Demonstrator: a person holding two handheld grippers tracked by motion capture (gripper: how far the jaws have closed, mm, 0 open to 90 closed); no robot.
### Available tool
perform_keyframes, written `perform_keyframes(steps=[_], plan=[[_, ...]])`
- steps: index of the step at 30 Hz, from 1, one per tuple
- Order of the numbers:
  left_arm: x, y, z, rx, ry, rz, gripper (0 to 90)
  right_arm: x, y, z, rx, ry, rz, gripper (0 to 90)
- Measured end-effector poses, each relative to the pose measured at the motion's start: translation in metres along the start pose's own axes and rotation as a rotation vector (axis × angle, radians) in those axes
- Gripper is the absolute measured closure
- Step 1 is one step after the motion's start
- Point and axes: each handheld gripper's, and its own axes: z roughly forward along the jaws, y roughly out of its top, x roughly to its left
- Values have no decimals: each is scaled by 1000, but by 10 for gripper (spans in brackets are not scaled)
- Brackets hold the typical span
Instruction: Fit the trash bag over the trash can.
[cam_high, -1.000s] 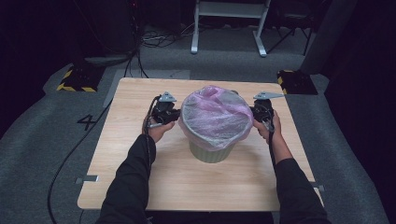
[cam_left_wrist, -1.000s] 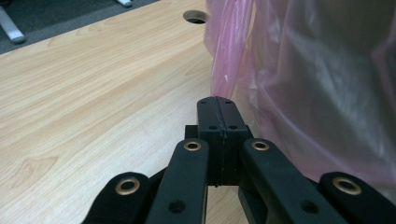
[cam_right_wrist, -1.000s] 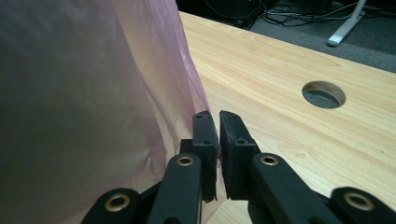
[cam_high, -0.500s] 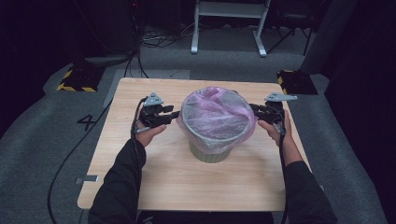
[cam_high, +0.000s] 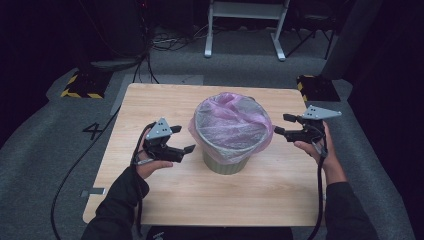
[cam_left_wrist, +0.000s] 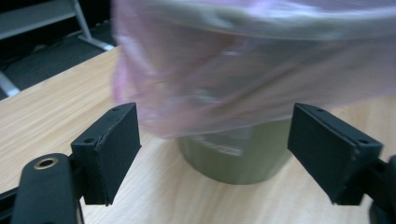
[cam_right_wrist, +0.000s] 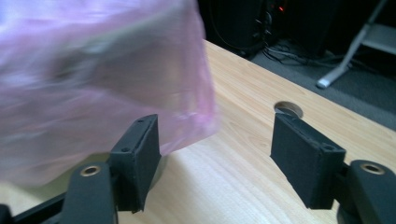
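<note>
— What does the bin look like?

— A small round waste bin (cam_high: 226, 162), olive-green, standing upright near the middle of the wooden table (cam_high: 150, 100). A translucent pink bag liner (cam_high: 230, 120) sits in it, its edge folded out over the rim and hanging partway down the outside wall. The plastic is crinkled, and a loose fold bunches at the far side of the rim.

— And where is it relative to the two grippers?

— Between them. The left gripper (cam_high: 186, 149) sits just beside the bin's left side, jaws aimed at it; the right gripper (cam_high: 282, 125) is just off the right side, near the folded edge of the liner. Neither touches the bin or the bag.

— How do the jaws stand?

— Both pairs are spread wide and have just been opening. In the left gripper view the left gripper (cam_left_wrist: 212, 156) frames the green wall and the hanging pink edge, but the pads are clear of them, with nothing gripped. In the right gripper view the right gripper (cam_right_wrist: 215, 161) has bare tabletop in its gap; the liner hangs beyond the left pad, blurred, apart from it.
</note>
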Motion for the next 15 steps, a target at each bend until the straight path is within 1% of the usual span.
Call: perform_keyframes(steps=[4,5,6,7,8,11,12,13,14,15], plan=[[-16,1,5,13,-9,34,159,16,-1,-8,-4,50,-58,263],[-19,2,7,13,-5,38,159,21,-1,-10,-1,65,-75,255],[-22,3,9,14,-17,44,159,27,-1,-11,-2,88,-89,240],[-24,4,11,13,-18,49,160,32,0,-12,-7,106,-93,225],[-25,5,12,15,-14,58,160,36,1,-12,-13,116,-102,228],[-30,7,18,21,-20,65,175,48,6,-13,-23,134,-134,226],[-31,7,20,23,-18,68,187,52,7,-12,-19,149,-145,220],[-32,7,22,26,-20,66,226,56,7,-11,-12,147,-163,222],[-33,7,24,30,-13,75,275,60,8,-10,-4,140,-177,260],[-33,7,25,32,-2,78,315,63,8,-10,-4,148,-190,382]])
